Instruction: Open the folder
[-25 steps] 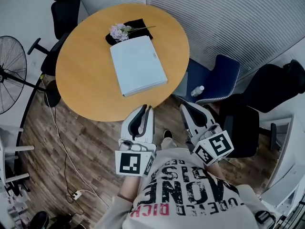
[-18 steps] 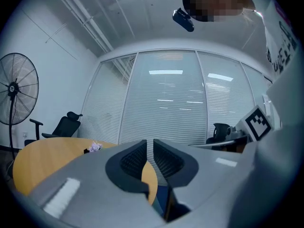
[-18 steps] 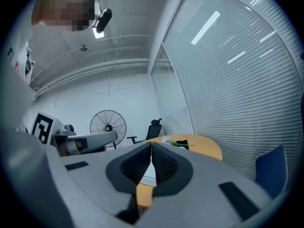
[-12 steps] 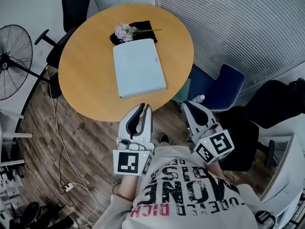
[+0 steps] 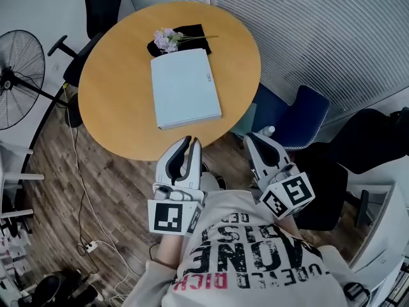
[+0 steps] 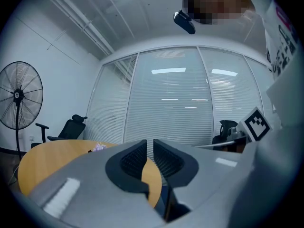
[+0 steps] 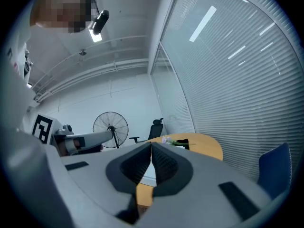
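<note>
A pale blue folder (image 5: 185, 88) lies closed on the round wooden table (image 5: 115, 101), and a pale sliver of it (image 7: 148, 173) shows between the right jaws. A sprig of lilac flowers (image 5: 167, 40) on a black cloth (image 5: 185, 34) rests at its far end. My left gripper (image 5: 190, 141) hovers at the table's near edge, short of the folder. Its jaws stand a narrow gap apart with nothing between them (image 6: 149, 144). My right gripper (image 5: 249, 139) is off the table's near right side. Its tips (image 7: 151, 146) meet, holding nothing.
A standing fan (image 5: 19, 75) is at the left, with a black office chair (image 5: 102, 8) behind the table. A blue chair (image 5: 300, 117) with a bottle (image 5: 267, 132) and a black chair (image 5: 364, 139) stand at the right. Cables (image 5: 83, 190) trail on the wooden floor.
Both grippers have drifted slightly leftwards, staying by the table's near edge. The folder and flowers have not moved. Neither pair of jaws has changed.
</note>
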Available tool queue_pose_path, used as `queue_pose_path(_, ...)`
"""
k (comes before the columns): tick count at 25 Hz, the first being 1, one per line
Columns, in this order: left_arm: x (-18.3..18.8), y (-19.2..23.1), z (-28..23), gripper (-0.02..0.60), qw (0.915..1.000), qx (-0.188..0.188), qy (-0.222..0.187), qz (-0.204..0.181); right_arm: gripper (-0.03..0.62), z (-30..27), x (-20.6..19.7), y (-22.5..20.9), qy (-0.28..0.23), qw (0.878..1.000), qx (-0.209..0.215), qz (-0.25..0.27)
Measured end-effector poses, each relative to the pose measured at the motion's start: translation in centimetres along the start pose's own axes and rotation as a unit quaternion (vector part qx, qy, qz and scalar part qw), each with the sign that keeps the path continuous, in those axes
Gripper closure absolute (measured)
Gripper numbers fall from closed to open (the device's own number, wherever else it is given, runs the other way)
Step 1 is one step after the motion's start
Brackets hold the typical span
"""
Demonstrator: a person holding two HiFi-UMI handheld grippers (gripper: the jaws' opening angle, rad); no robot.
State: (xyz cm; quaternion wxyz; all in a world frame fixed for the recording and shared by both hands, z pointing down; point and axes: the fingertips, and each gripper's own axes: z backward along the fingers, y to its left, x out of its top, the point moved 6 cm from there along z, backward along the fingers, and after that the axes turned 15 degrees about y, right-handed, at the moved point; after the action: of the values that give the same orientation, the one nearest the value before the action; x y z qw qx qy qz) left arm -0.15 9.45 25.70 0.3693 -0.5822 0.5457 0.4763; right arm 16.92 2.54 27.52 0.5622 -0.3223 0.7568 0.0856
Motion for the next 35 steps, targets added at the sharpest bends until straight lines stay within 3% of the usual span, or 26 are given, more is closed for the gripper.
queue_pose_path(8,0.4,1.2,-2.5,0.528,0.9999,-0.012,0.004,0.007,0.582,-1.6,0.7,-1.6,0.004,1.000,-0.013,-0.010)
queue_pose_path(21,3.4,8.0,-8.6,0.528,0.9991,-0.041,0.003,0.009,0.582,-8.8,4.4,-3.2,0.014,0.999,-0.043,-0.019)
queue_pose_path(35,2.0,11.5,-11.2,0.528,0.9970,-0.070,0.020,0.028,0.582,-12.1,3.6,-3.2,0.024,0.996,-0.072,-0.047)
